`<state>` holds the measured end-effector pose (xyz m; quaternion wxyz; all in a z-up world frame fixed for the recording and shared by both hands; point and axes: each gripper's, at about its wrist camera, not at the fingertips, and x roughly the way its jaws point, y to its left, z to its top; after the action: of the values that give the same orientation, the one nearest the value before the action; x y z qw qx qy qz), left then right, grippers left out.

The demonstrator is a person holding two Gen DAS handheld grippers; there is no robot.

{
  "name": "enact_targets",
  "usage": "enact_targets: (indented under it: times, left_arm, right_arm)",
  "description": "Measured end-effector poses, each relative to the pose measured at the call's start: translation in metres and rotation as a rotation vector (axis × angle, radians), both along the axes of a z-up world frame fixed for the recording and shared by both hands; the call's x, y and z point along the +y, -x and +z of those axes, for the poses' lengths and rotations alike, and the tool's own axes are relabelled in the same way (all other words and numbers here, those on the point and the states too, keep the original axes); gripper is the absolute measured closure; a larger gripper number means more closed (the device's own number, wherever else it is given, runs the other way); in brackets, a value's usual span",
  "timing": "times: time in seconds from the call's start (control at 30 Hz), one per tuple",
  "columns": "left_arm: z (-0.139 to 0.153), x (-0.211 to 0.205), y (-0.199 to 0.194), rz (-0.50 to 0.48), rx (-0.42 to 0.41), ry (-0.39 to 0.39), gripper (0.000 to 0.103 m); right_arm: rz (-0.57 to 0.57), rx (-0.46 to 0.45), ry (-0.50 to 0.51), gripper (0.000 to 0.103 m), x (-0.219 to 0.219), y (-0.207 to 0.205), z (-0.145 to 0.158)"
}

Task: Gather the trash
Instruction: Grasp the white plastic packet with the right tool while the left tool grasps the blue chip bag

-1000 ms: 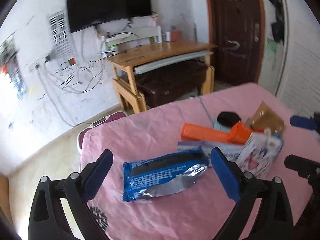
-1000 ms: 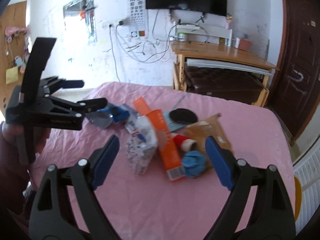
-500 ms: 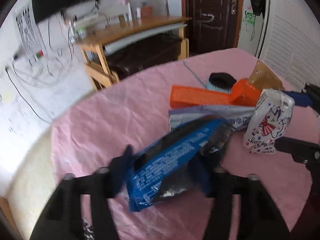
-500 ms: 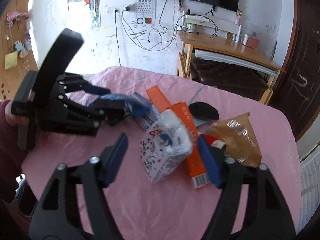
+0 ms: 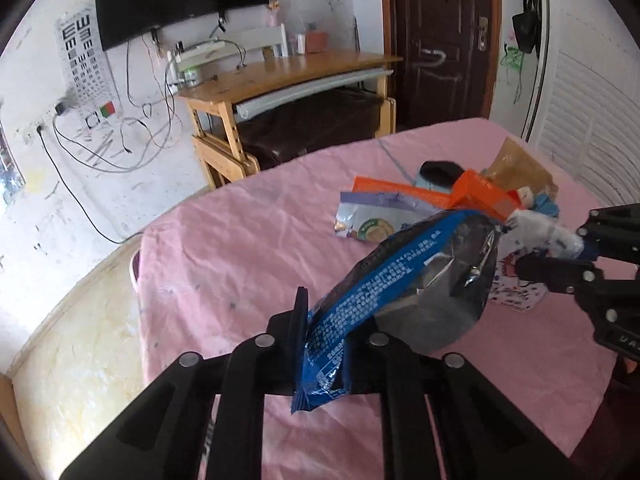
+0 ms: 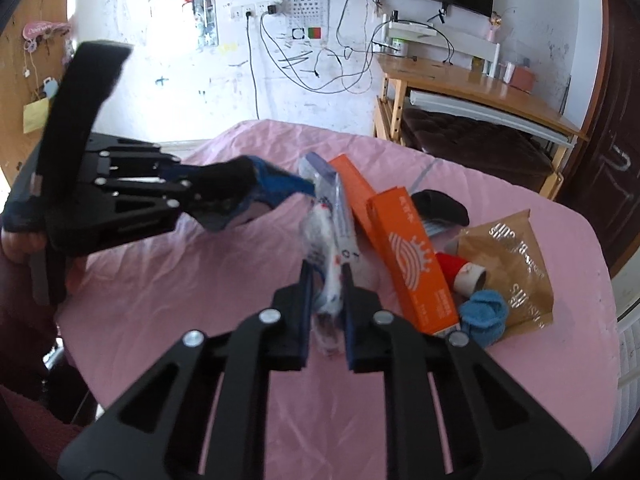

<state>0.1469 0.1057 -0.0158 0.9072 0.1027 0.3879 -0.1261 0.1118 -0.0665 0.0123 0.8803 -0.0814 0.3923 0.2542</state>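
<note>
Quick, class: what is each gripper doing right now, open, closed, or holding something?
Left gripper: closed on the blue snack bag.
Right gripper: closed on the white printed packet.

A glossy, crinkled foil lining is shown by the blue snack bag (image 5: 404,280). The pink tablecloth (image 5: 248,240) is seen as matt, wrinkled cloth. Smooth card is suggested by the orange box (image 6: 412,256), and shiny film by the brown wrapper (image 6: 512,256).
</note>
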Motion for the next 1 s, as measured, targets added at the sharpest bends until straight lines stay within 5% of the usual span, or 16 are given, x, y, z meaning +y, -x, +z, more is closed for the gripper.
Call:
enact_targets:
  times: [0.57,1.0]
  left_arm:
    - [0.05,-0.055,0.011,0.003,-0.068,-0.057,0.093]
    - [0.005,-0.135,-0.026,-0.063,0.05,-0.125,0.093]
  right_arm:
    - [-0.043,0.008,-0.133,0.091,-0.06,0.01,0.013]
    - [-0.085,0.017,-0.187,0.091,-0.111,0.021,0.008]
